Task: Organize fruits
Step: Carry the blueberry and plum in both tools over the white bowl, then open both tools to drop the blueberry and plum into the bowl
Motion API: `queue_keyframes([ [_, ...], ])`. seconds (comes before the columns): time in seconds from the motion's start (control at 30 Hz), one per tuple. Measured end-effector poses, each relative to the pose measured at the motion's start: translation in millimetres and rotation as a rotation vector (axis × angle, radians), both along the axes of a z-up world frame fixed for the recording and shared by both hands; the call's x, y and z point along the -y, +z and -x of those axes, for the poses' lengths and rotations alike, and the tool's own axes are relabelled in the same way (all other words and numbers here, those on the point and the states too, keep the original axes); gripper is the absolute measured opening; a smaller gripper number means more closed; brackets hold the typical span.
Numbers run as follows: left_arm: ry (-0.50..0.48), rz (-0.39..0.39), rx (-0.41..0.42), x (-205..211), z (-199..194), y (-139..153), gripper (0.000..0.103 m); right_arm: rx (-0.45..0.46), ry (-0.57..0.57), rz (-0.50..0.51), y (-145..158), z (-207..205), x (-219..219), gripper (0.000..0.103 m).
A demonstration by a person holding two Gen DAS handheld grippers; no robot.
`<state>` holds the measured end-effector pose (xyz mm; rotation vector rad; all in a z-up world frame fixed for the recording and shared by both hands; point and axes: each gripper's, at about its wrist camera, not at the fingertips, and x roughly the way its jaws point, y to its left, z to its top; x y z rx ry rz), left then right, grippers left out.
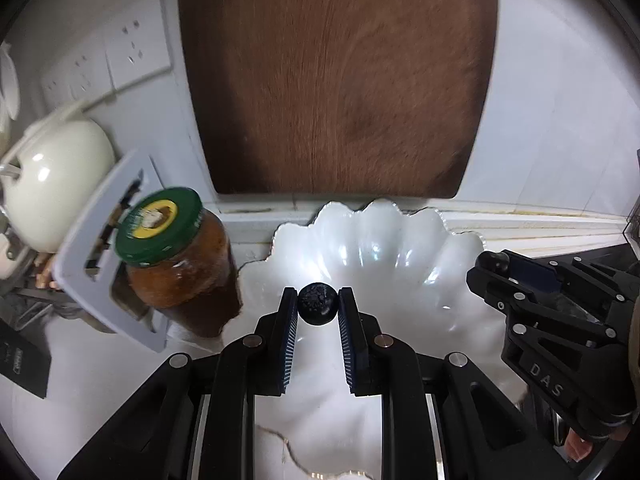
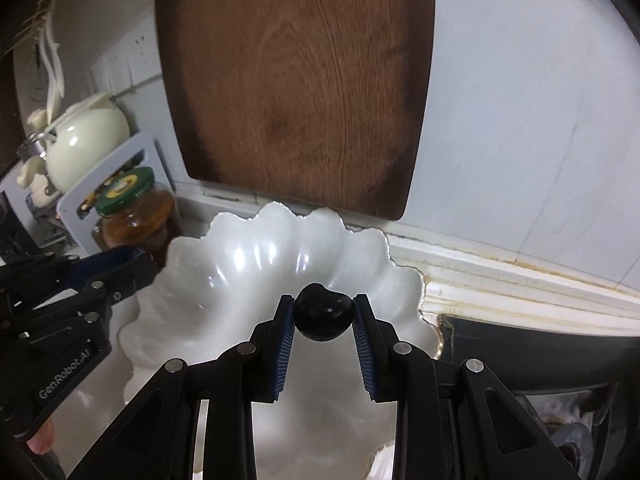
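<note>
While both tongs tilt downward over the white scalloped bowl [image 1: 400, 248], each is clamped on a dark fruit. The left tongs [image 1: 319, 304] pinch a small, rough-skinned black berry [image 1: 319, 303] at the fingertips, above the bowl's middle. The right tongs [image 2: 324, 316] pinch a larger, glossy dark plum [image 2: 323, 316], also above the bowl. The two reach in side by side. A brown cutting board [image 1: 340, 80] leans on the wall behind; a green-lidded jar [image 1: 180, 256] stands left of the bowl.
</note>
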<state>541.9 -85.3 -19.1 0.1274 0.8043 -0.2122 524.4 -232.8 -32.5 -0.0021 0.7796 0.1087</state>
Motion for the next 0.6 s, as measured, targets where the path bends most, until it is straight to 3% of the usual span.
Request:
queue_keyframes([
  [0.27, 0.009, 0.007, -0.126, 9, -37, -28, 0.021, -0.091, 0.024, 0.005, -18, -32, 0, 0.031],
  [0.6, 0.016, -0.028, -0.21, 20, -61, -56, 0.021, -0.176, 0.005, 0.006, -40, -56, 5, 0.031],
])
